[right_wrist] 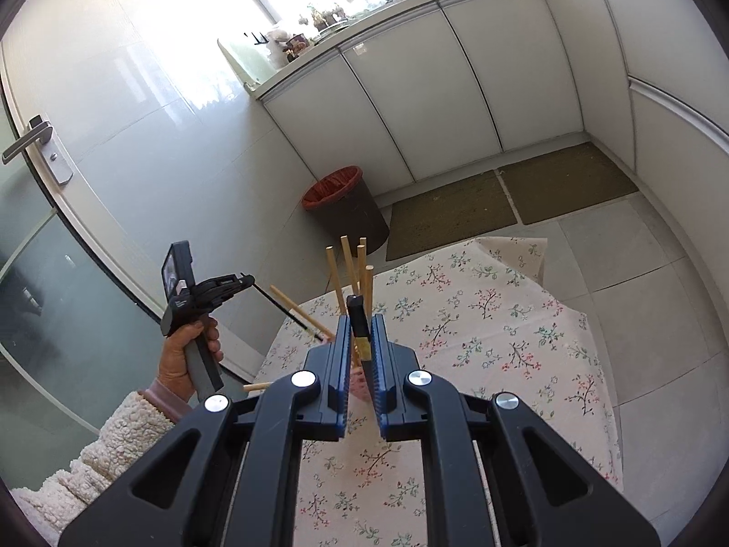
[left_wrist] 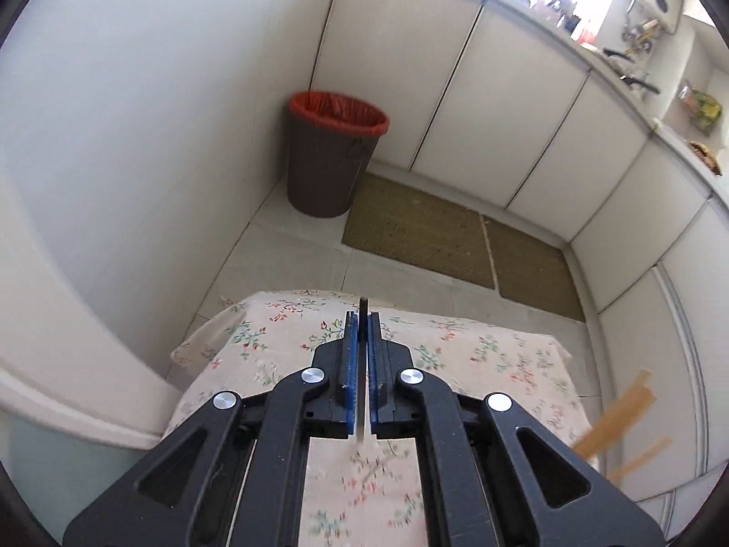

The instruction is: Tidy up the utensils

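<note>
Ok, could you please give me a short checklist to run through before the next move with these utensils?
1. Left tool shut on the thin black utensil: ok.
2. Right tool shut on the black-handled piece: ok.
3. Black utensil's tip clear of the floral tablecloth: cannot tell.
4. Wooden sticks standing together beyond the right tool: ok.
5. What holds those sticks upright, hidden by the tool: cannot tell.
6. One slanting stick leans away from the group: not ok.
</note>
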